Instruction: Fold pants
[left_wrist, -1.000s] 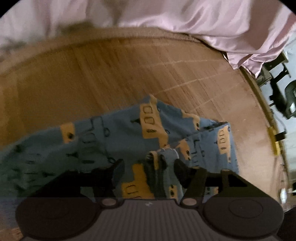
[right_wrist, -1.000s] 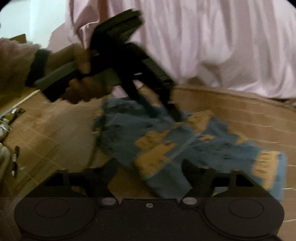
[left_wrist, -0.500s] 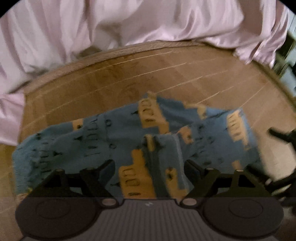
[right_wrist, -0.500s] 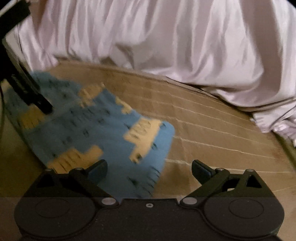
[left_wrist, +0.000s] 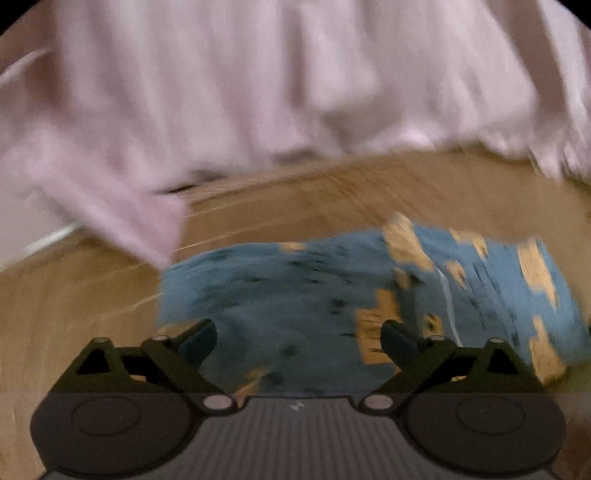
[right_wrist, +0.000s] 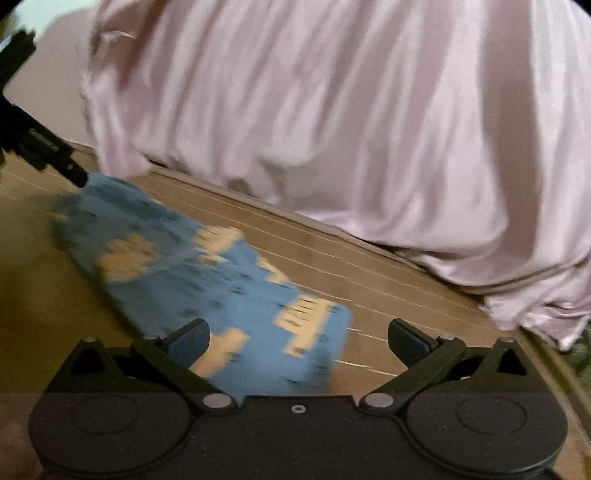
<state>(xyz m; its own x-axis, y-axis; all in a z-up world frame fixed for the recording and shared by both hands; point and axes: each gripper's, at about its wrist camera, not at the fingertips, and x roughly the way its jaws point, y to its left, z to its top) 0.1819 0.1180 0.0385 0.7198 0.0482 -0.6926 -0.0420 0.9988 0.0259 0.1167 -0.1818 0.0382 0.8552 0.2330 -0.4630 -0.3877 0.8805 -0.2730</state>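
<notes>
The blue pants with yellow prints lie folded on the wooden floor, blurred by motion. My left gripper hovers over their left part, jaws opening wide, with cloth below them but nothing pinched. In the right wrist view the pants stretch from upper left to the lower middle. My right gripper stands over their near end, jaws opening, pads clear of the cloth. One black finger of the left gripper reaches the pants' far end.
A pale pink draped sheet hangs down to the floor behind the pants and fills the upper half of the right wrist view. Bare floorboards lie to the right of the pants.
Both grippers' jaws have spread wider. The left gripper let go of the fold and swung left, so the pants slid right in its view. The right view turned toward the pants' end.
</notes>
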